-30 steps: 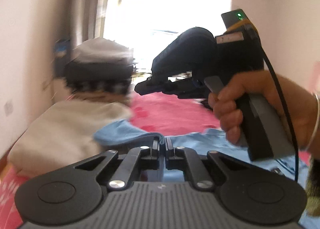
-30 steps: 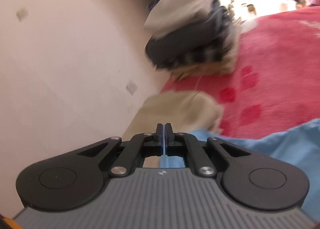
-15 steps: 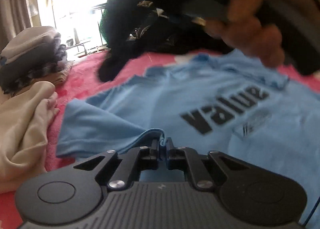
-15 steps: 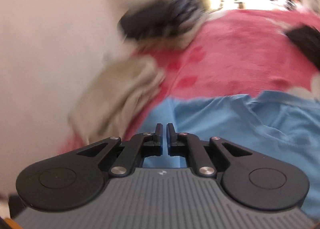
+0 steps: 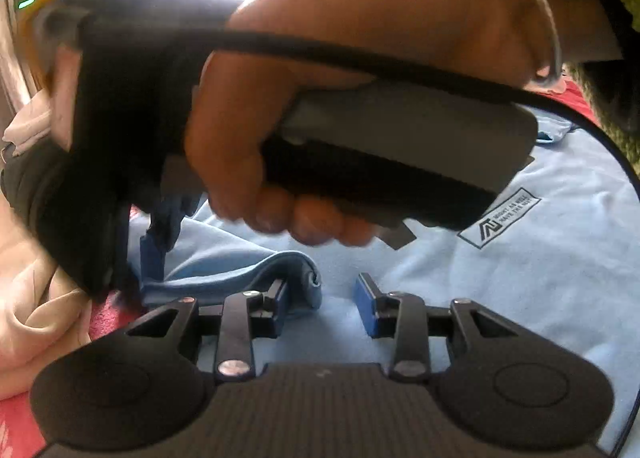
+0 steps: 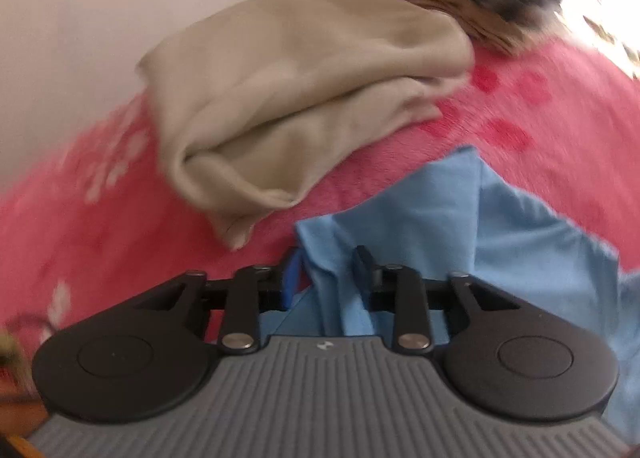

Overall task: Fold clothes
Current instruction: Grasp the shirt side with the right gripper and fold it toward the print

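Right tool (image 6: 326,260) lowered, astride blue shirt (image 6: 520,226) edge

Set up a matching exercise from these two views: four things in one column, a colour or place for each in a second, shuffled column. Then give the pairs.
Things:
1. T-shirt with the printed logo
2. crumpled garment by the wall
3. bed cover
4. bangle

Colour or place:
A. pink with darker spots
B. on the person's wrist
C. light blue
D. beige

Pairs: 1-C, 2-D, 3-A, 4-B
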Tool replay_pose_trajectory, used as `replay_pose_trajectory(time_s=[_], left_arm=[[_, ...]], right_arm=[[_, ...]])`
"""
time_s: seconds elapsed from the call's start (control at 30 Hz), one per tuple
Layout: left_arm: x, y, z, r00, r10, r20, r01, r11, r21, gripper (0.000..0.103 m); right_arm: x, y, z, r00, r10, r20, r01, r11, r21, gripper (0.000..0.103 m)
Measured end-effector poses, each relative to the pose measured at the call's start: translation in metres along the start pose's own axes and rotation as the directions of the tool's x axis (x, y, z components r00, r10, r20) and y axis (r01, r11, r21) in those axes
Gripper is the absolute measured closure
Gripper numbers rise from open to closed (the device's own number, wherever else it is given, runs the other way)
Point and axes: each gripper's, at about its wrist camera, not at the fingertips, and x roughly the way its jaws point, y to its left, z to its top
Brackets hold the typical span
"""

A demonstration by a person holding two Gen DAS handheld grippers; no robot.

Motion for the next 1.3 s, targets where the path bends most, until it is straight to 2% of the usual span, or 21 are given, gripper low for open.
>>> replay_pose_trajectory(time_s=[0.1, 0.13, 0.2, 0.27, 0.33, 0.47, 0.53, 0.57, 0.63, 0.77, 0.87, 0.93, 0.97, 1.03, 1.17, 1.3], left_arm=[[0.0, 0.002, -0.001, 1.0, -0.003, 0.002, 0.003, 1.0, -0.005, 0.066], [0.0, 0.003, -0.001, 1.0, -0.004, 0.003, 0.004, 1.0, -0.007, 0.066], [0.0, 0.004, -0.001, 1.0, -0.004, 0.005, 0.004, 1.0, -0.01, 0.066], [0.0, 0.005, -0.001, 1.0, -0.006, 0.005, 0.006, 1.0, -0.014, 0.066], [-0.003, 0.008, 0.001, 1.0, -0.012, 0.004, 0.012, 1.0, -0.021, 0.066], [-0.022, 0.016, 0.0, 1.0, -0.022, 0.004, 0.022, 0.999, -0.039, 0.065], [-0.038, 0.02, 0.001, 1.0, -0.009, 0.015, 0.009, 0.999, -0.049, 0.065], [-0.049, 0.026, 0.001, 1.0, 0.004, 0.023, -0.003, 0.999, -0.054, 0.065], [-0.061, 0.039, 0.0, 0.998, 0.048, 0.026, -0.047, 0.997, -0.065, 0.064], [-0.055, 0.056, -0.007, 0.989, 0.145, -0.034, -0.146, 0.989, -0.011, 0.064], [-0.041, 0.058, -0.012, 0.984, 0.163, -0.075, -0.161, 0.987, 0.027, 0.074], [-0.033, 0.054, -0.015, 0.983, 0.164, -0.087, -0.159, 0.985, 0.064, 0.09], [-0.032, 0.053, -0.017, 0.981, 0.175, -0.085, -0.169, 0.983, 0.075, 0.095], [-0.034, 0.052, -0.02, 0.976, 0.204, -0.078, -0.198, 0.977, 0.076, 0.099], [-0.037, 0.058, -0.028, 0.968, 0.237, -0.088, -0.233, 0.971, 0.055, 0.099], [-0.039, 0.058, -0.032, 0.975, 0.201, -0.095, -0.195, 0.978, 0.069, 0.097]], right_arm=[[-0.02, -0.03, -0.003, 0.994, 0.004, 0.111, -0.025, 0.981, 0.19, 0.098], [-0.032, -0.043, -0.006, 0.986, 0.008, 0.167, -0.052, 0.963, 0.264, 0.098], [-0.058, -0.071, -0.02, 0.958, 0.011, 0.286, -0.135, 0.899, 0.416, 0.098], [-0.069, -0.102, -0.042, 0.938, -0.011, 0.348, -0.194, 0.814, 0.548, 0.098], [-0.078, -0.133, -0.065, 0.917, -0.043, 0.397, -0.252, 0.708, 0.66, 0.094], [-0.067, -0.173, -0.117, 0.916, -0.04, 0.398, -0.337, 0.46, 0.821, 0.092], [-0.065, -0.176, -0.135, 0.913, -0.034, 0.406, -0.36, 0.401, 0.843, 0.091], [-0.066, -0.175, -0.139, 0.913, -0.027, 0.407, -0.364, 0.394, 0.844, 0.089], [-0.068, -0.171, -0.145, 0.914, -0.012, 0.406, -0.369, 0.393, 0.842, 0.077], [-0.072, -0.156, -0.147, 0.93, 0.035, 0.366, -0.344, 0.435, 0.832, 0.075], [-0.071, -0.148, -0.145, 0.939, 0.051, 0.341, -0.324, 0.466, 0.823, 0.075], [-0.074, -0.143, -0.147, 0.941, 0.042, 0.335, -0.313, 0.48, 0.82, 0.075], [-0.074, -0.142, -0.147, 0.942, 0.038, 0.334, -0.309, 0.485, 0.818, 0.075], [-0.077, -0.141, -0.15, 0.944, 0.028, 0.33, -0.299, 0.498, 0.814, 0.076], [-0.077, -0.136, -0.143, 0.954, 0.007, 0.299, -0.25, 0.567, 0.785, 0.076], [-0.083, -0.128, -0.132, 0.964, -0.04, 0.262, -0.172, 0.657, 0.734, 0.075]])
